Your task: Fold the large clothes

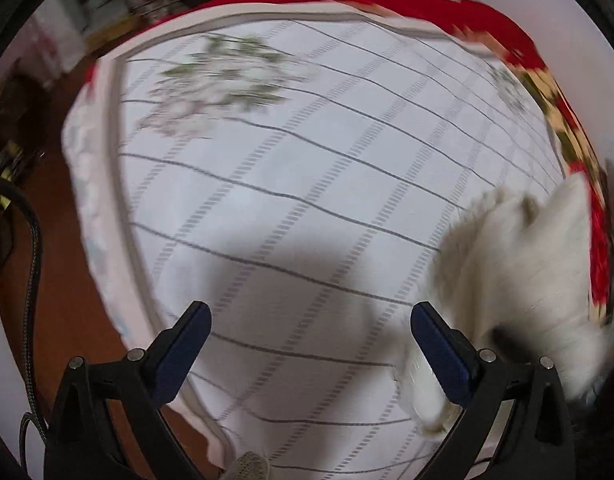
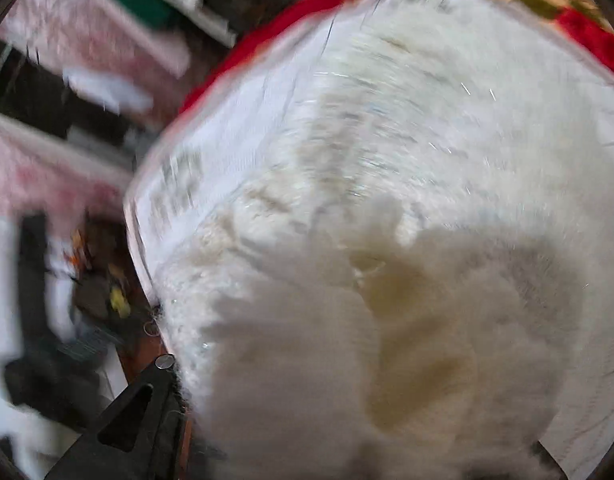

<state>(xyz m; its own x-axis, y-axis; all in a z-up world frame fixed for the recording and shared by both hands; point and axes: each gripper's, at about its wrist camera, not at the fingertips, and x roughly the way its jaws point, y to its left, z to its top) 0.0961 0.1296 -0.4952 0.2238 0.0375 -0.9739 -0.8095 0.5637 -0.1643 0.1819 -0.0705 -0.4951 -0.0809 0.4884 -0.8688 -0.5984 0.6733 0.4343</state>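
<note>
A fluffy cream-white garment [image 2: 387, 240] fills most of the right wrist view, heaped on the bed and blurred by motion. It also shows at the right of the left wrist view [image 1: 527, 264]. My left gripper [image 1: 311, 332] is open and empty above the bed sheet; its right finger sits next to the garment's edge. My right gripper's fingertips are buried under the garment. Only its left arm [image 2: 147, 400] shows, so I cannot tell how the jaws stand.
The bed has a white sheet with a grey grid and flower print [image 1: 267, 160]. A red floral blanket [image 1: 427, 4] lies along the far side. Brown floor [image 1: 55, 280] and a black cable [image 1: 31, 260] are to the left. Cluttered furniture [image 2: 87, 60] stands beyond the bed.
</note>
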